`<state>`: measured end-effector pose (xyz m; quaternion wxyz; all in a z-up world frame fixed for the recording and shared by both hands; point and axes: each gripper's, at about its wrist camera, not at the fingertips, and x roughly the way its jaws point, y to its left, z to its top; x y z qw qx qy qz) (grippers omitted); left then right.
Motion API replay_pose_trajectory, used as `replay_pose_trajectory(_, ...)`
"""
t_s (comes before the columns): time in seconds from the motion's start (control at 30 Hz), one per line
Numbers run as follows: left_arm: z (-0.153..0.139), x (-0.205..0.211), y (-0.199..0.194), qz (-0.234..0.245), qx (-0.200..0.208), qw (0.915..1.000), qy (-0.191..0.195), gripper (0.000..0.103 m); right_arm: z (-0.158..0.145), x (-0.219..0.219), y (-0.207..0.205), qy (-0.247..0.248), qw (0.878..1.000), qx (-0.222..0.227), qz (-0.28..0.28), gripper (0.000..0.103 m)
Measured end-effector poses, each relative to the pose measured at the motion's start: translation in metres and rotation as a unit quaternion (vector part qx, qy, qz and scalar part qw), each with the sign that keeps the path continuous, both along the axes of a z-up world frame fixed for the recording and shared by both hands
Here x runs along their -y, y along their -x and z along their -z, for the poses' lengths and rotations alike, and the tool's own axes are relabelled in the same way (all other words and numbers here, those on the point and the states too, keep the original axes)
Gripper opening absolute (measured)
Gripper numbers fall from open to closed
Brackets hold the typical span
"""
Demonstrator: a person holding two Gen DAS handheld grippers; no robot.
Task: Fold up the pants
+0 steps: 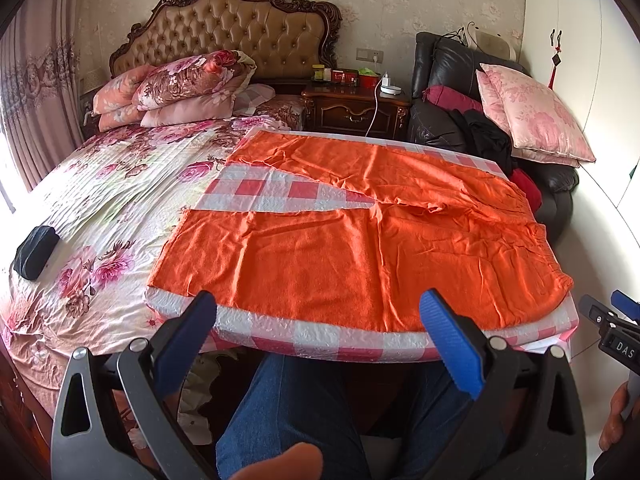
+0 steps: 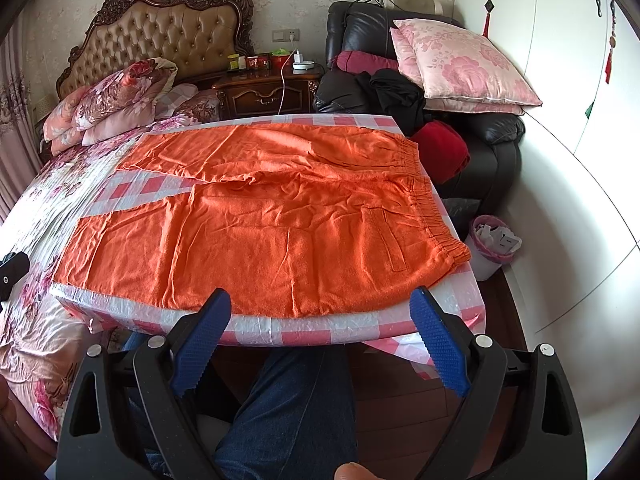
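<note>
The orange pants (image 2: 256,224) lie flat and unfolded on the checkered tabletop (image 2: 320,336), waistband at 3 o'clock, both tools (image 1: 320,328) (image 2: 324,320) spread and empty.

Orange pants (image 2: 256,220) flat on checkered board (image 2: 304,330), jaws apparently apart

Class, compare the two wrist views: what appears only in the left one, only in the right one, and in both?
Only the left wrist view shows the dark pouch lying on the floral bedspread.

Only the right wrist view shows the white waste bin and the pants' pocket.

Both show the orange pants spread flat, unfolded, on the checked board, and an open claw short of them.
</note>
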<state>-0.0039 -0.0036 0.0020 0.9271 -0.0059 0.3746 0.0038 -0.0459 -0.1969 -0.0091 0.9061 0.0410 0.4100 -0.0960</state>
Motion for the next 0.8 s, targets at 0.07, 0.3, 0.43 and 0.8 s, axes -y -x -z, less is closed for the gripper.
replay_pose_trajectory(0.07, 0.0000, -0.0002, 0.0004, 0.001, 0.000, 1.0000, 0.000, 0.102, 0.0001, -0.0002, 0.0001, 0.000, 1.000, 0.000, 0.000, 0.088)
replay_pose_trajectory(0.3, 0.0003, -0.0002, 0.0003, 0.000, 0.000, 1.0000, 0.000, 0.102, 0.0004, -0.0015, 0.0001, 0.001, 1.000, 0.000, 0.000, 0.088)
replay_pose_trajectory(0.43, 0.0003, -0.0006, 0.0006, 0.000, 0.000, 1.0000, 0.000, 0.102, 0.0004, -0.0022, 0.0004, 0.001, 1.000, 0.000, -0.001, 0.088)
replay_pose_trajectory(0.8, 0.0005, -0.0009, 0.0004, 0.000, 0.000, 1.0000, 0.001, 0.102, 0.0007, -0.0030, 0.0003, 0.000, 1.000, 0.000, -0.001, 0.088)
